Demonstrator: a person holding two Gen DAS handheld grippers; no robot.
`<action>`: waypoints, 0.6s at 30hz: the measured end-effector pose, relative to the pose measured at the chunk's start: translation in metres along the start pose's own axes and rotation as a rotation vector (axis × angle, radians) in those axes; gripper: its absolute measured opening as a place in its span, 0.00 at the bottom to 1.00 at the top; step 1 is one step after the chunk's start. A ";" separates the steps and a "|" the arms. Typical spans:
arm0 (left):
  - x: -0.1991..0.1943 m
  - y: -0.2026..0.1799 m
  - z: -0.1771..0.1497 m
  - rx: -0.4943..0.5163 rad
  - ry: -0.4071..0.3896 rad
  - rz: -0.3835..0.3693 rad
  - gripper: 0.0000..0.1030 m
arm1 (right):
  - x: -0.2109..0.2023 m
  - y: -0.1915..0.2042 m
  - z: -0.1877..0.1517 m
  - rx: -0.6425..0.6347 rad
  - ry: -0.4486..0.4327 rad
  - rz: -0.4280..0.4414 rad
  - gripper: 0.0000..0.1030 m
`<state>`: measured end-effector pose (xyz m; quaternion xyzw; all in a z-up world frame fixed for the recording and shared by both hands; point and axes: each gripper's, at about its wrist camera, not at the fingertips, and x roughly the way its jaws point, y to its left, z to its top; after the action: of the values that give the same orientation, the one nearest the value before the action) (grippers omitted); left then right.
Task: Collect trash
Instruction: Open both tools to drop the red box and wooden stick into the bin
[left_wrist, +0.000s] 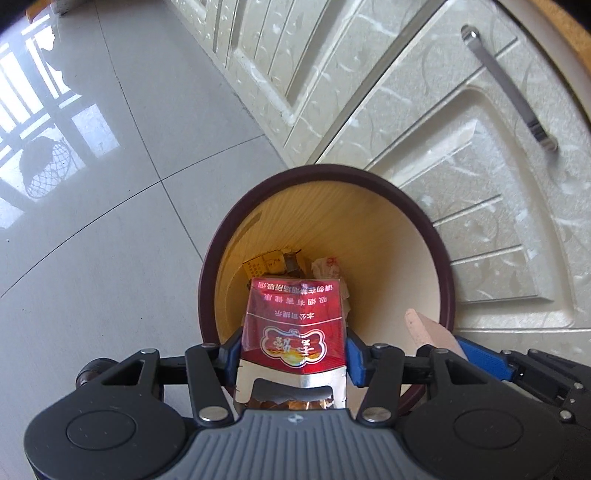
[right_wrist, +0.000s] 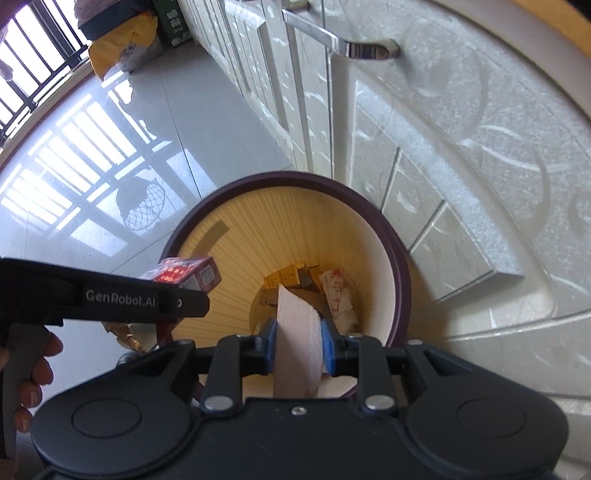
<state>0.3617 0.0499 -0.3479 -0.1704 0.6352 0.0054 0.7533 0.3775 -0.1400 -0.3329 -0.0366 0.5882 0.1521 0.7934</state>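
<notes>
A round trash bin (left_wrist: 441, 251) with a dark rim and yellow inner wall stands on the floor against the cabinets; several boxes and crumpled papers (left_wrist: 325, 267) lie at its bottom. My left gripper (left_wrist: 293, 349) is shut on a red cigarette pack (left_wrist: 293, 317), held over the bin's mouth. My right gripper (right_wrist: 298, 345) is shut on a pinkish paper tissue (right_wrist: 297, 332), also above the bin (right_wrist: 400, 277). The tissue (left_wrist: 424, 328) and right gripper show at the right of the left wrist view. The pack (right_wrist: 184, 275) and left gripper show at the left of the right wrist view.
Cream cabinet doors (left_wrist: 461, 147) with metal handles (left_wrist: 509, 85) stand right behind the bin. Glossy grey floor tiles (left_wrist: 110, 221) spread to the left. A yellow sack (right_wrist: 122, 48) and a green box (right_wrist: 173, 22) sit far off by a barred window. A person's hand (right_wrist: 33, 373) holds the left gripper.
</notes>
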 end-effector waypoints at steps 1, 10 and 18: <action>0.003 0.000 0.000 -0.001 0.007 0.009 0.53 | 0.000 -0.001 0.000 0.000 0.006 0.003 0.25; 0.007 -0.001 0.000 0.040 0.009 0.068 0.71 | 0.001 -0.015 -0.007 0.000 0.028 0.009 0.25; 0.005 -0.003 -0.002 0.118 -0.011 0.114 0.78 | 0.000 -0.020 -0.009 0.017 0.023 0.011 0.25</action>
<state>0.3619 0.0453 -0.3525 -0.0892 0.6388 0.0119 0.7641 0.3755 -0.1612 -0.3384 -0.0283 0.5987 0.1513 0.7861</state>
